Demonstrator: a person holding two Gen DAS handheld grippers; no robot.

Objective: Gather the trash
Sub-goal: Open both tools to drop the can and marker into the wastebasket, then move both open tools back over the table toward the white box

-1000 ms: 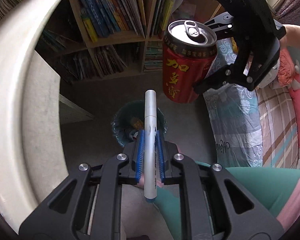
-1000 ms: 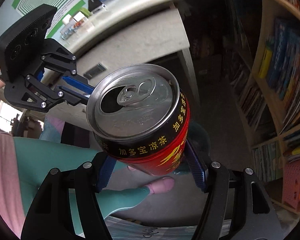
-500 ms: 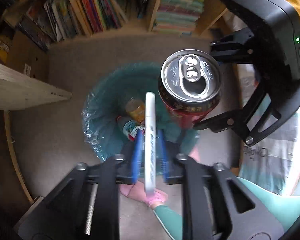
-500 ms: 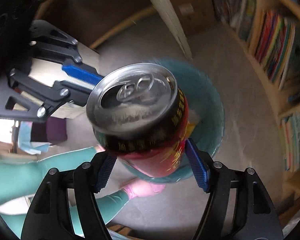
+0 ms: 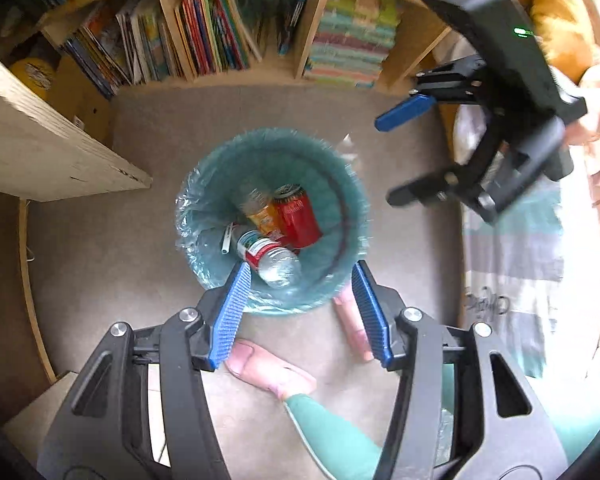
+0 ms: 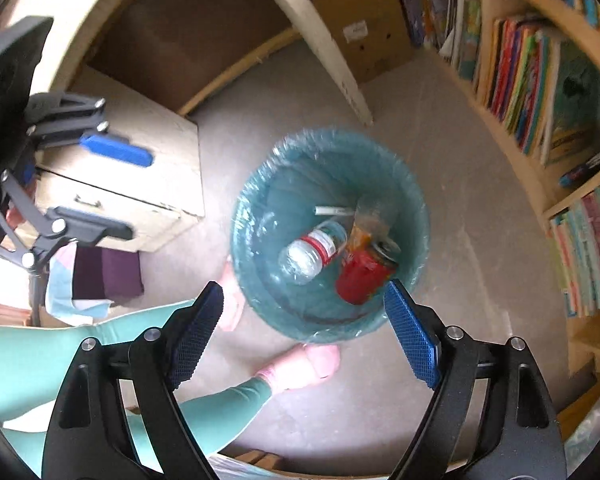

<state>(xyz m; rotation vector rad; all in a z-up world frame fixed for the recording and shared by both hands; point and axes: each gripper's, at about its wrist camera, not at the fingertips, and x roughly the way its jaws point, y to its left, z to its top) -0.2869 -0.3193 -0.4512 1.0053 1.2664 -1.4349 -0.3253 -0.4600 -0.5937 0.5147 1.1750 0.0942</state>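
Hanging over the bin [image 5: 352, 208], both sets of tongs are spread and hold nothing: the left tongs [image 5: 304, 312] point straight down at its near rim, and the right tongs [image 6: 304, 332] do the same from the other side, each showing in the other's view off to one edge. All the trash in sight lies inside the bin, which stands on the floor [image 5: 112, 248] between a bookshelf [image 5: 220, 40] and the person's slippered feet, and is lined with a thin bluish bag [image 5: 184, 216] turned over its rim. In it a red can [image 5: 298, 216] lies on its side against a clear bottle [image 5: 274, 258] with a red label, an orange packet [image 5: 262, 214] is wedged between them, and a white pen [image 5: 227, 240] leans near the wall. The can looks empty, so light, smooth and easy to dent; gripped across its round middle it should hold, though hard pressure would crush it. The bottle seems just as light and springy, best taken at the labelled waist. The pen is stiff and slim and could roll out of the pads unless pinched squarely mid-barrel. The packet is soft and would simply fold. The bag is flimsy and might snag on a finger reaching in.
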